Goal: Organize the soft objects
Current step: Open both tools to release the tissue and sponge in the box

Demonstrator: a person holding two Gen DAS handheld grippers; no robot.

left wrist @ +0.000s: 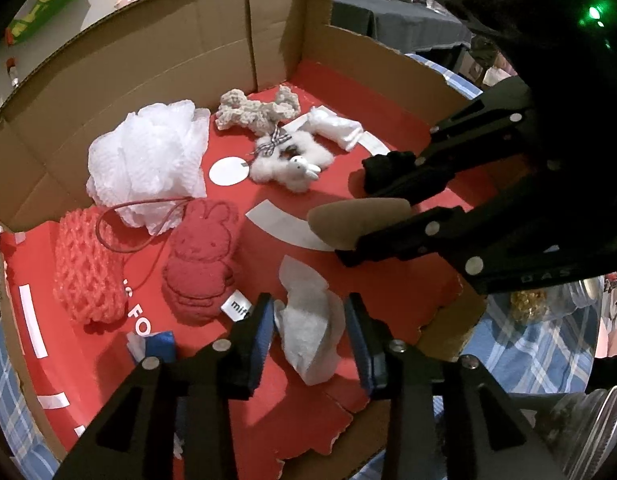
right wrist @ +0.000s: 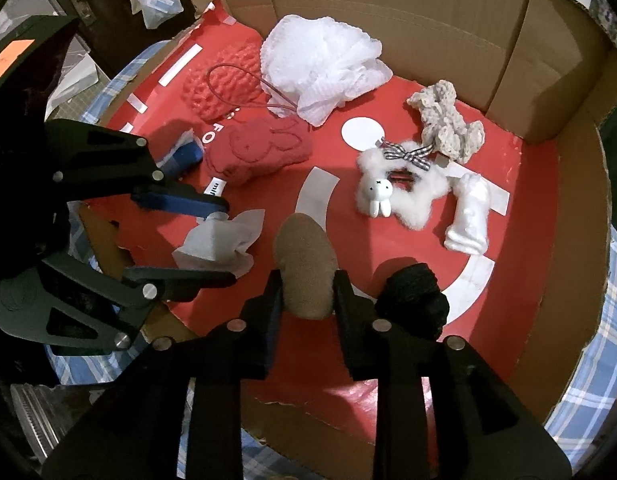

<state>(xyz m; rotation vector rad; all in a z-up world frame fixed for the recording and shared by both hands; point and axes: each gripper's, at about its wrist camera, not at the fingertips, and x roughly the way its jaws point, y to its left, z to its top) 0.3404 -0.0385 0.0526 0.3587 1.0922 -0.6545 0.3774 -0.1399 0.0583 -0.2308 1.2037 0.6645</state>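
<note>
- A crumpled white tissue [left wrist: 308,328] is being straddled by the left gripper [left wrist: 310,334] near the torn front edge of the cardboard box [left wrist: 212,28]; the jaws are standing apart with gaps showing on both sides, so nothing is being gripped.
- A tan oval pad [right wrist: 306,266] is being bracketed by the right gripper [right wrist: 306,294] just beside the tissue; the jaws are standing close against its flanks, and whether the pads are pressing on it cannot be told.
- Both items are lying on the box's red floor [left wrist: 388,120], so the placing step is judged to be ending.
- A black knitted piece [right wrist: 414,294] is lying right next to the right gripper's outer finger.
- Farther in, a red rabbit toy [left wrist: 200,264], a red mesh pouch [left wrist: 88,268], a white bath pouf [left wrist: 148,164], a fluffy white scrunchie with a small rabbit [right wrist: 396,188], a grey crocheted piece [right wrist: 444,120] and a white folded sock [right wrist: 468,216] are being kept on the floor.
- Risks are being judged as follows: the light tissue could be dragged out on a finger if the left gripper is lifted at a slant; the pad could be carried back up if the right jaws are not widened first; the black piece could be nudged by the right finger; the two grippers, working close together, could be knocked against each other.
</note>
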